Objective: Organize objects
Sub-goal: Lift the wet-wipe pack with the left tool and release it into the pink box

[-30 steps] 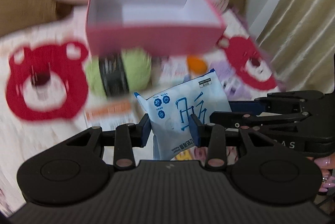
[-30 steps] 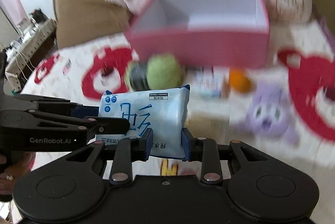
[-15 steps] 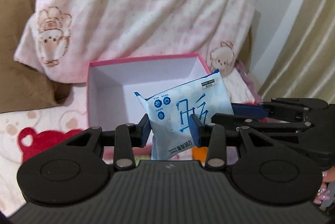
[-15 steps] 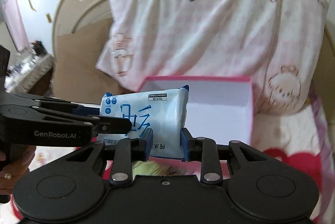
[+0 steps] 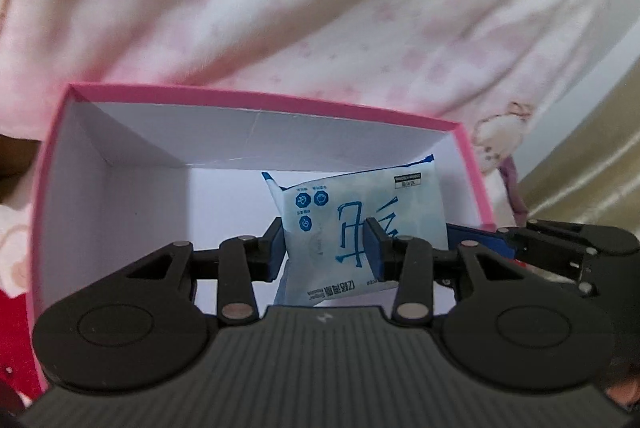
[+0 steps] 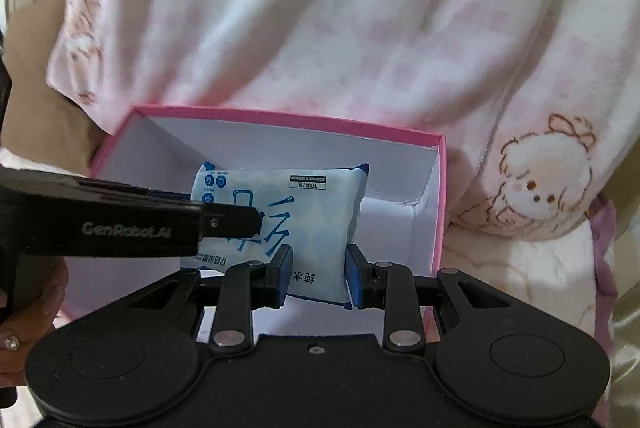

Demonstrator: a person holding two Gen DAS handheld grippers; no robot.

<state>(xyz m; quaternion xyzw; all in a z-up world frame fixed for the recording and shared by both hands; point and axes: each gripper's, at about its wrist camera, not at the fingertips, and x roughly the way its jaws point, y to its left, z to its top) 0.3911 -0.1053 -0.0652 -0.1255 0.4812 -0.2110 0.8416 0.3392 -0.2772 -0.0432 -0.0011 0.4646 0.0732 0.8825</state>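
**Wipes pack held inside pink box**

Left gripper (image 5: 326, 248) and right gripper (image 6: 319, 273) are both clamped on the wipes pack (image 5: 360, 224). The pack hangs tilted within the open pink box (image 5: 256, 100), toward its right wall. Pillow (image 6: 320, 20) lies behind the box's far edge.

Wipes packet (image 5: 360, 224) inside open box (image 5: 256, 100), pillow (image 5: 320, 8) behind box

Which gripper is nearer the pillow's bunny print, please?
Right. The right gripper holds the pack end nearest the bunny print; the left gripper, its jaws just opening, holds the other end.
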